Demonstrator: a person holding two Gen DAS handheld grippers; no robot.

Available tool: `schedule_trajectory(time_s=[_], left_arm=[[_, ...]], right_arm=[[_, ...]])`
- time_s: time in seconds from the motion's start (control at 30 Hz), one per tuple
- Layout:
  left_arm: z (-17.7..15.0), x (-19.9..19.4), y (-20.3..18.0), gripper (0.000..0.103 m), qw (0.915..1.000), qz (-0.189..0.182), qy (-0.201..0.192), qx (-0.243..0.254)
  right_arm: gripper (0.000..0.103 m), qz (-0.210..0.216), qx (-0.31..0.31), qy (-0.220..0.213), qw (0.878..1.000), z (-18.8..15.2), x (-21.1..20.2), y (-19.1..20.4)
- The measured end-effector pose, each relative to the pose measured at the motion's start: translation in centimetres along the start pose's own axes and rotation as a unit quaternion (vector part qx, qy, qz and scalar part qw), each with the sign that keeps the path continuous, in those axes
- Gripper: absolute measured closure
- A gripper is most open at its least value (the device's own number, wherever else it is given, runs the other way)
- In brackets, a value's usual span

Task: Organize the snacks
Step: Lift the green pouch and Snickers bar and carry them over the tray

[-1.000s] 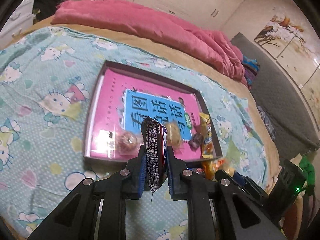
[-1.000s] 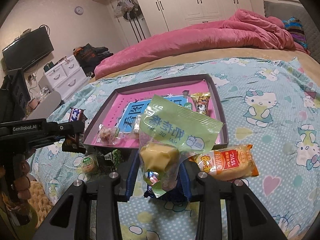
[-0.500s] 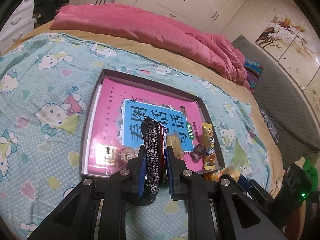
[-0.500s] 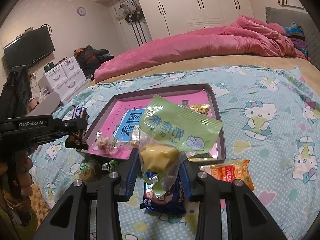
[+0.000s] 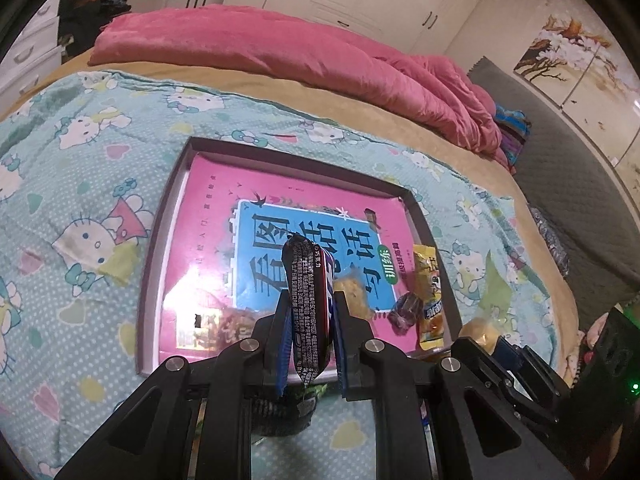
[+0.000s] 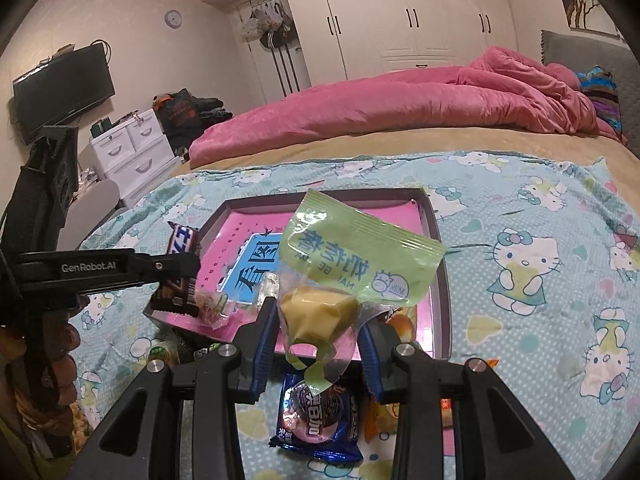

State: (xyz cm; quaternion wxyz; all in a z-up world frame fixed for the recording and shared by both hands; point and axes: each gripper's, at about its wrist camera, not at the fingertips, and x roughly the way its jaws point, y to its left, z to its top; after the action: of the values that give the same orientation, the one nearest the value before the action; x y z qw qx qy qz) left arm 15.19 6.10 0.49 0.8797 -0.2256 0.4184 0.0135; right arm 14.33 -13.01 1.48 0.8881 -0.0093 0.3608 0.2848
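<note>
Partly done, by the look of it: the tray (image 5: pixel 158 264) on the bed (image 6: pixel 540 216) already holds four small items along its near edge — a clear-wrapped sweet (image 5: pixel 230 326), a pale biscuit pack (image 5: pixel 354 294), a dark candy (image 5: pixel 404 312) and a yellow packet (image 5: pixel 428 296). Left gripper (image 5: pixel 310 316): jaws clamped on a chocolate bar (image 5: pixel 310 300), held upright above the tray's near edge, not yet set down. Right gripper (image 6: pixel 318 328): jaws clamped on a green bag (image 6: pixel 352 268) with a yellow cake inside, held in the air just short of the tray's near rim. Left to sort, on the sheet below the right gripper: a blue pack (image 6: pixel 320 416), an orange bag (image 6: pixel 380 416) mostly hidden, and small items near the tray's left corner (image 6: pixel 162 354), too obscured to name. Change against the earlier frames: both grippers have advanced toward the tray, the chocolate bar now over its pink floor, grips unchanged; the orange bag, earlier plainly visible, now lies largely under the right gripper.
</note>
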Motion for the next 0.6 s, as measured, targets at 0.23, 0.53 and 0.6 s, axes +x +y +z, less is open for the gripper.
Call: schedule_trajectory(time_s=[0.23,0.53,0.6], left_arm=[[-0.1,1.7,-0.6,0.085,0.9999,0.001,0.013,0.004],[-0.1,3.0,-0.8,0.085,0.9996,0.007,0.026,0.010],[-0.1,3.3,-0.8,0.085,0.9995,0.009,0.029,0.011]], right_arm=[[0.065,-0.002,-0.004,0.000,1.000,0.4,0.6,-0.1],[0.065,-0.005,-0.008,0.007,1.000,0.9,1.9,-0.3],[0.065,-0.006,-0.010,0.010,1.000,1.0,2.3,-0.3]])
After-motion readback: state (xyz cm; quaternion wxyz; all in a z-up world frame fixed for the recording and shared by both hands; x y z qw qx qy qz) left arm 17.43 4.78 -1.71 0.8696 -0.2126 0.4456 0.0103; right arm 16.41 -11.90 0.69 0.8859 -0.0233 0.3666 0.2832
